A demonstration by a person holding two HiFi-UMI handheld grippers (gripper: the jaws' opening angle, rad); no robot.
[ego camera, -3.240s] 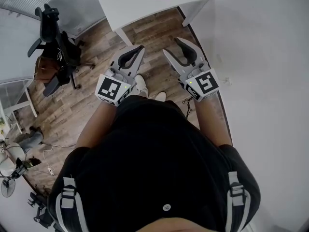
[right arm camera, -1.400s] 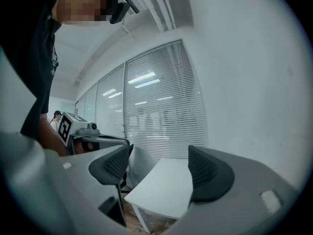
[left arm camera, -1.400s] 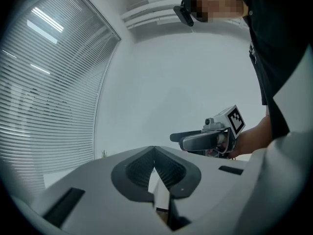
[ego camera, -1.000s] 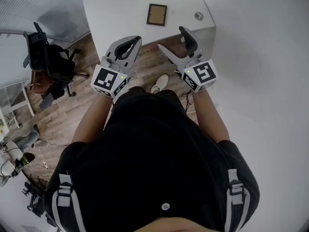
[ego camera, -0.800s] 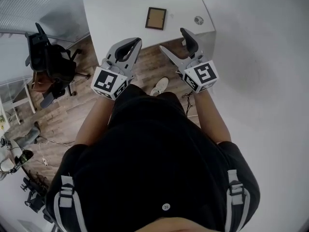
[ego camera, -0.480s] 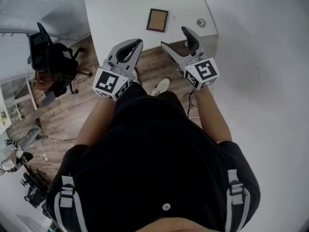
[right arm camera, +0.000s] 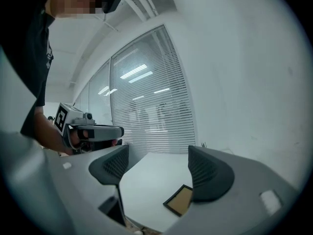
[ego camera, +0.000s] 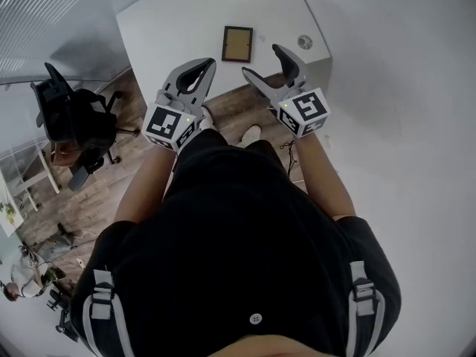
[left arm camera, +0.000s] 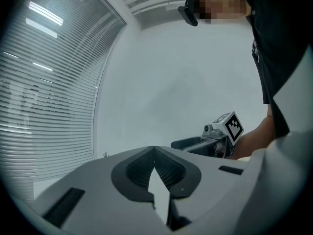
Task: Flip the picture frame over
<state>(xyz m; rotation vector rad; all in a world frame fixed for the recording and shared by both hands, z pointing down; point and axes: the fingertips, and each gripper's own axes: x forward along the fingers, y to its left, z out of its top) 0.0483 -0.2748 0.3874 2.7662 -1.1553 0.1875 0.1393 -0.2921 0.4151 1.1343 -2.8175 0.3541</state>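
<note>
OFFICE, BEFORE THE FLIP: A person stands short of a white counter (ego camera: pixel 171 28), where the picture frame (ego camera: pixel 237 43) lies flat, tan panel up inside a dark rim. It is well apart from both grippers, and a small round object (ego camera: pixel 304 42) sits near it toward the counter's right edge. The left gripper (ego camera: pixel 210 63) has its fingers (left arm camera: pixel 168 173) pressed together on nothing. The right gripper (ego camera: pixel 262 62) holds its fingers (right arm camera: pixel 208 180) spread and empty, with the frame showing beyond them in the right gripper view. The frame looks light and stiff, perhaps with a breakable pane on 1 face. It lies flush on a smooth top, so it may skid if pushed. The sound hold is likely across 1 rim edge, tipped up first, not on the panel.
</note>
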